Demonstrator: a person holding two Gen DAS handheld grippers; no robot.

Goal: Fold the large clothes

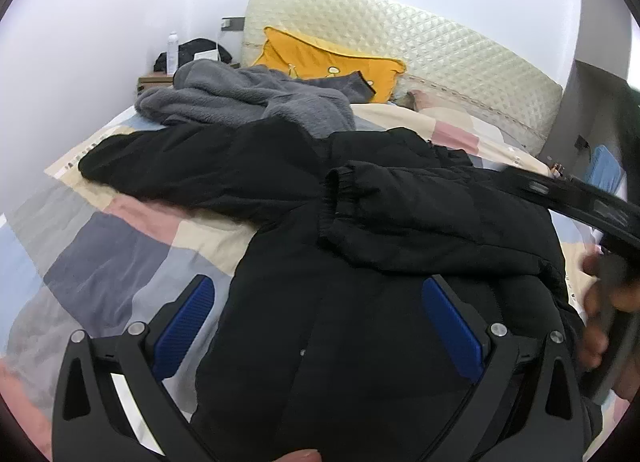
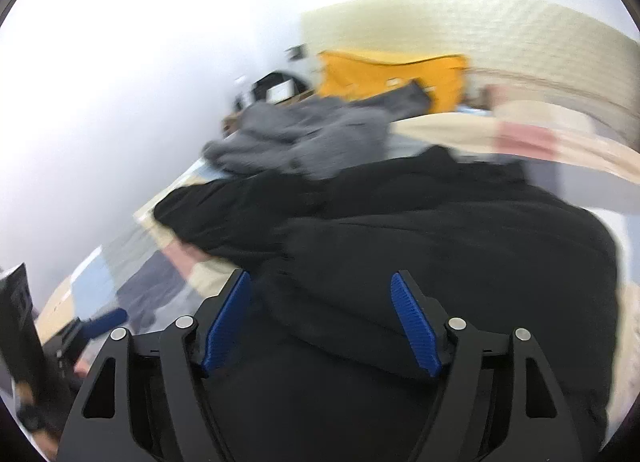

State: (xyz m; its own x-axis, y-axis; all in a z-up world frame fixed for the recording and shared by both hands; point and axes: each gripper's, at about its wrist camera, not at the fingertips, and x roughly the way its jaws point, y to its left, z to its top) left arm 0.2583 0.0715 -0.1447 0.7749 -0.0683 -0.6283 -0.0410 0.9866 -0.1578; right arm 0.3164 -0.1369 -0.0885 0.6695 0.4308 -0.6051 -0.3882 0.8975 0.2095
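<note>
A black padded jacket (image 1: 360,230) lies on the patchwork-covered bed (image 1: 120,246) before a quilted cream headboard (image 1: 420,50). The right wrist view is motion-blurred. Left tool (image 1: 320,326) and right tool (image 2: 322,322) are both spread, pinching nothing.

Bedroom, quilted headboard (image 1: 420,58), patchwork bedspread (image 1: 120,246)

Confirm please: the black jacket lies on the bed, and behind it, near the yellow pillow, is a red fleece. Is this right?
Not quite: the fleece is grey, not red, as the left wrist view shows. The black jacket does lie on the bed, with the yellow pillow behind.
</note>
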